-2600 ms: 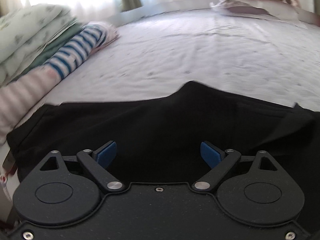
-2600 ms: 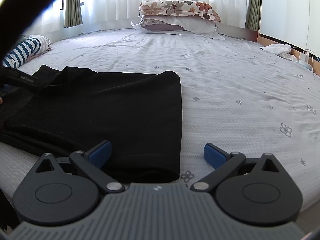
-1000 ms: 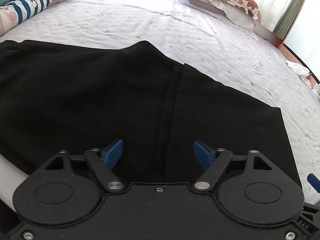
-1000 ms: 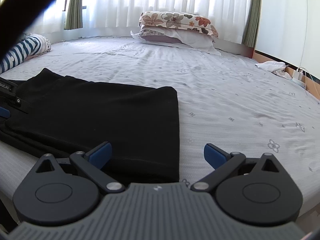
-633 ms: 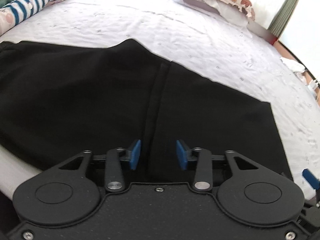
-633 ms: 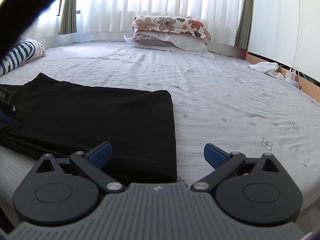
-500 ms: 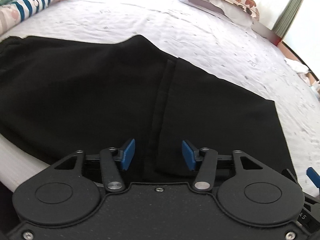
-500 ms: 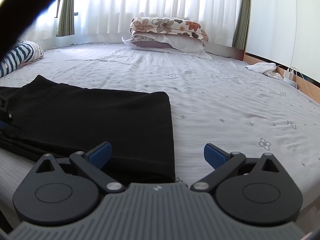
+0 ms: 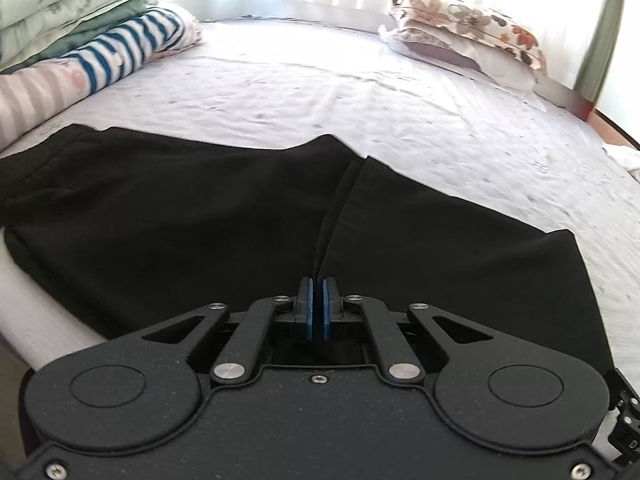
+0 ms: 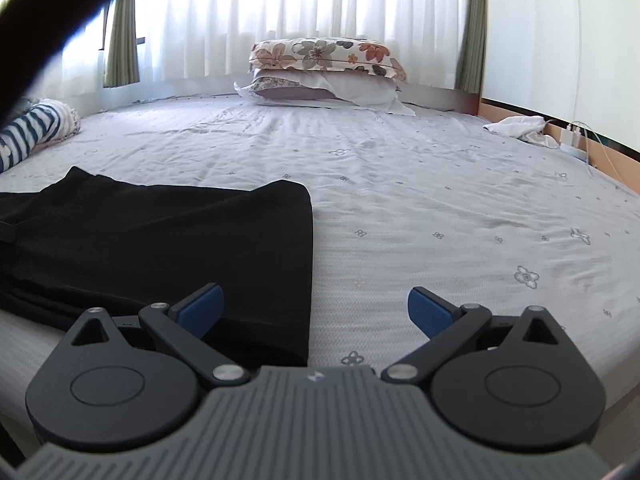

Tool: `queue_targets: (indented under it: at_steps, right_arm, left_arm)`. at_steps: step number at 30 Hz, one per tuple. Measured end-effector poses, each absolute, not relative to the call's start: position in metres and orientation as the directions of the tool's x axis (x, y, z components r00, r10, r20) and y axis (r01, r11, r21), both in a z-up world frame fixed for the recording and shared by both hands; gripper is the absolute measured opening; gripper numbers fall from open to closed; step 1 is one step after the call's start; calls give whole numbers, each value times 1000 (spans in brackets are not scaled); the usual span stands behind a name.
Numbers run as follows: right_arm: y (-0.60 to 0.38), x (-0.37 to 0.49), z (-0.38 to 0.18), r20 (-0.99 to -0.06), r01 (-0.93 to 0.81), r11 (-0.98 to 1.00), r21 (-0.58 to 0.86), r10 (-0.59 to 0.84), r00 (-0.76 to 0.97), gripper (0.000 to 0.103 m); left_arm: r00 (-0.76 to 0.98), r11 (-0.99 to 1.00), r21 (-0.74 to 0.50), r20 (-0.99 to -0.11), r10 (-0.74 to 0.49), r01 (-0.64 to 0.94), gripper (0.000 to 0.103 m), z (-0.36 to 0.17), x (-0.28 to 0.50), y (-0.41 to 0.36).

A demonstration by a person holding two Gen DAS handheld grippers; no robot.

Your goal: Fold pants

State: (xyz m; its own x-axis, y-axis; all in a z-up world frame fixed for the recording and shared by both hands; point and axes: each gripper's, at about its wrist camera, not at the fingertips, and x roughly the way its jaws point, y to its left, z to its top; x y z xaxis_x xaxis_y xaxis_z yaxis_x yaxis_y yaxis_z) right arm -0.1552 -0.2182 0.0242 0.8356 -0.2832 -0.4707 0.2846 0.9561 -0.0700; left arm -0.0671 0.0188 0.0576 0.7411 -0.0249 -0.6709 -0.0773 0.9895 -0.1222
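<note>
Two views show one pair of black pants (image 9: pixel 200 216) laid flat on a bed (image 9: pixel 400 112), near its front edge.

In the left wrist view the pants fill the middle band of the frame, their long axis running from the left edge toward the lower right, with a vertical seam or folded edge just right of centre. The left tongs (image 9: pixel 317 308) sit at bottom centre with the blue pads pressed together right at the lower end of that seam; they look clenched on the near edge of the pants, though the pinched cloth itself is hard to make out against the black. Striped folded laundry (image 9: pixel 120 52) lies upper left, floral pillows (image 9: pixel 468 28) upper right.

In the right wrist view the pants (image 10: pixel 180 248) occupy the lower left, one squared end facing the frame's centre. The right tongs (image 10: pixel 314 312) are released, pads spread wide, straddling that end's near corner without touching it.

By my judgement a fold is being set up: next the right tongs need to close on that corner so both can lift together.
</note>
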Motion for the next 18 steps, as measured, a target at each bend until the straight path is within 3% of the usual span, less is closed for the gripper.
queue_targets:
  at_steps: [9, 15, 16, 17, 18]
  right_arm:
    - [-212, -142, 14, -553, 290, 940, -178, -339, 761, 103]
    - [-215, -140, 42, -527, 230, 967, -107, -251, 812, 103]
    - [-215, -134, 46, -528, 201, 974, -103, -225, 819, 98]
    - [-216, -125, 50, -536, 174, 980, -93, -196, 821, 84]
    - [-217, -115, 54, -545, 165, 983, -78, -181, 818, 78]
  left_arm:
    - [712, 992, -75, -702, 22, -104, 11, 40, -71, 36]
    - [717, 982, -103, -696, 42, -157, 13, 45, -72, 53]
    - [719, 980, -113, -694, 38, -161, 13, 46, -72, 56]
    - [723, 979, -124, -690, 32, -162, 13, 49, -72, 58]
    - [729, 979, -133, -684, 22, -154, 13, 52, -72, 57]
